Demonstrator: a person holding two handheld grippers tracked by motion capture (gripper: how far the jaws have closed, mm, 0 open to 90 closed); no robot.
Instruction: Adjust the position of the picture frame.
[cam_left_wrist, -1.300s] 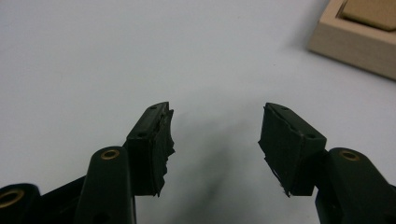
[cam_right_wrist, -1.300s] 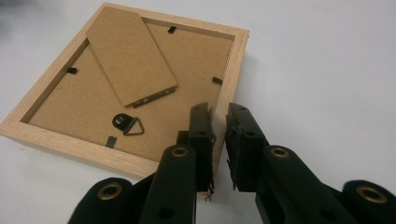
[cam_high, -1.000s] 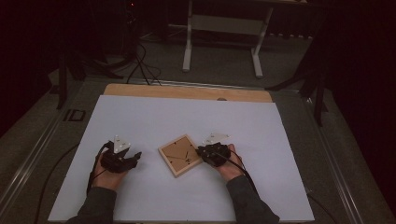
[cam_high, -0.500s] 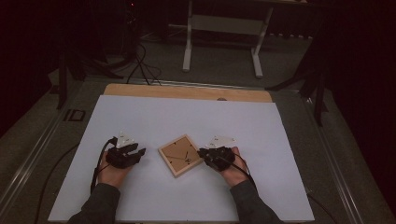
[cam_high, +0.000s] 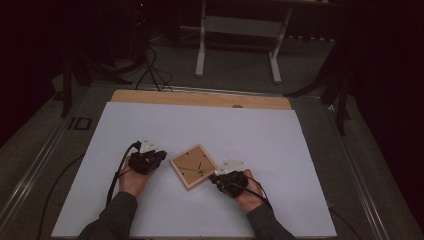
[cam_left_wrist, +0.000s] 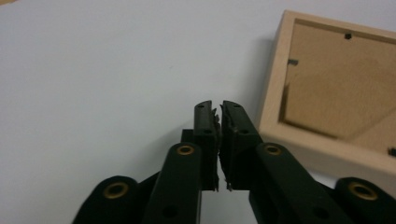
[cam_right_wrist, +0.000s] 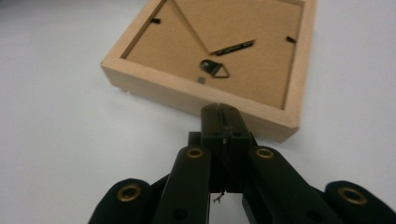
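Grippers flank picture frame (cam_high: 193, 166); left gripper (cam_high: 161, 155) and right gripper (cam_high: 214, 177) both closed, empty

The picture frame (cam_left_wrist: 327, 93) runs off the right and bottom edges of the left gripper view, leaving one corner and part of its backing. Its face lies down against the worktop (cam_high: 300, 150), hidden. In the high view its small back fittings are too tiny to tell.

A dim lab or studio: white-topped table (cam_high: 280, 150), metal stand legs (cam_high: 235, 45) and floor cables (cam_high: 150, 65) behind.
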